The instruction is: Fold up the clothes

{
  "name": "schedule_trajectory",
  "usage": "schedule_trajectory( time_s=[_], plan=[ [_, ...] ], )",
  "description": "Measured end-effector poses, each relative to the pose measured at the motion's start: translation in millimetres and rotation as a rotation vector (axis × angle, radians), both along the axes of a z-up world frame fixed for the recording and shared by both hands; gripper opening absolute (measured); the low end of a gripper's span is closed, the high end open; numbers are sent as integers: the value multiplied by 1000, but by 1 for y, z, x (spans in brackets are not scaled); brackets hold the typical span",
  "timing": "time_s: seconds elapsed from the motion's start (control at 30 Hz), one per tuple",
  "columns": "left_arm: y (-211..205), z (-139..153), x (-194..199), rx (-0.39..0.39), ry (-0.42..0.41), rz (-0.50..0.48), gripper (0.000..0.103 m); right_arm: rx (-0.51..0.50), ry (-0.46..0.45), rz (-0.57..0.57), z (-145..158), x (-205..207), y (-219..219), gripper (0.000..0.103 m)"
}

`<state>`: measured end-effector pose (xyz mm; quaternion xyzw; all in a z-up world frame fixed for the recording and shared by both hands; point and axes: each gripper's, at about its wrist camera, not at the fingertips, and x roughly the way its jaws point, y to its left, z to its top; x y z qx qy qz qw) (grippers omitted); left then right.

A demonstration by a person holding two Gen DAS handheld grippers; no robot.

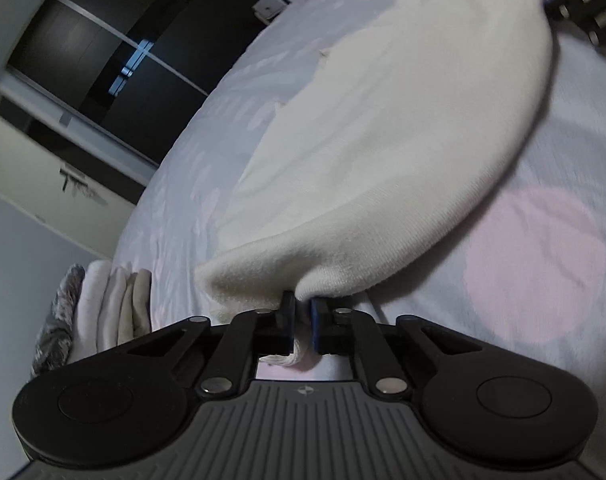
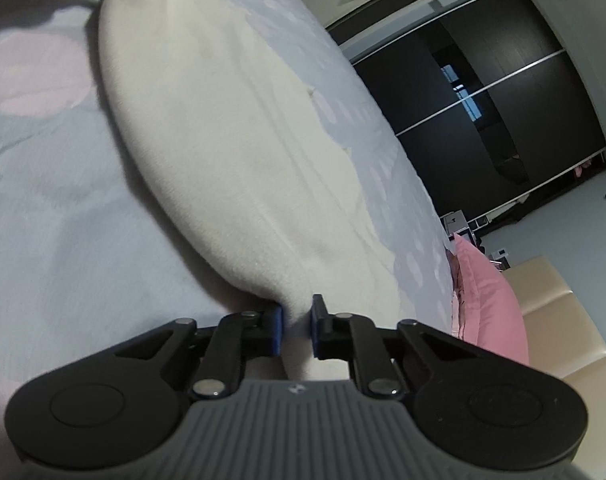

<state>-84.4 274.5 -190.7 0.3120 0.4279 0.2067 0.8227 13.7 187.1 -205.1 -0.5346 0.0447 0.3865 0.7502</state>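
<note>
- My left gripper (image 1: 302,305) clenches one end of the cream garment (image 1: 383,152), keeping its edge taut.
- My right gripper (image 2: 296,312) grasps the far end, so the fold lands evenly on the bed (image 2: 55,200).

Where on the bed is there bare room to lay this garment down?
Bare sheet lies open beside the cream garment on the near side, and a narrower strip runs along its far side toward the bed edge. It is crowded by the folded stack and the pink pillow.
</note>
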Motion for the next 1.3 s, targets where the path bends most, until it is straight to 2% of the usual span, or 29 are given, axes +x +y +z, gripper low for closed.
schedule_trajectory(
  time_s=[0.27,0.43,0.6,0.77,0.97,1.23,1.3],
  plan=[
    [5,40,-2,-33,-75,2,3,39,3,-22,27,1,3,11],
    [2,60,-10,-27,-97,-10,3,52,5,-17,44,-7,-5,10],
    [-2,76,-29,-32,-95,-10,3,42,26,6,61,-25,-23,9],
    [-14,88,-50,-40,-85,-32,3,18,126,25,78,-38,-44,9],
    [-31,97,-77,-39,-76,-39,3,28,147,43,96,-58,-66,9],
    [-51,110,-113,-68,-69,-43,3,18,189,75,104,-95,-106,9],
    [-56,107,-121,-81,-40,-43,3,4,203,83,103,-104,-116,3]
  ],
)
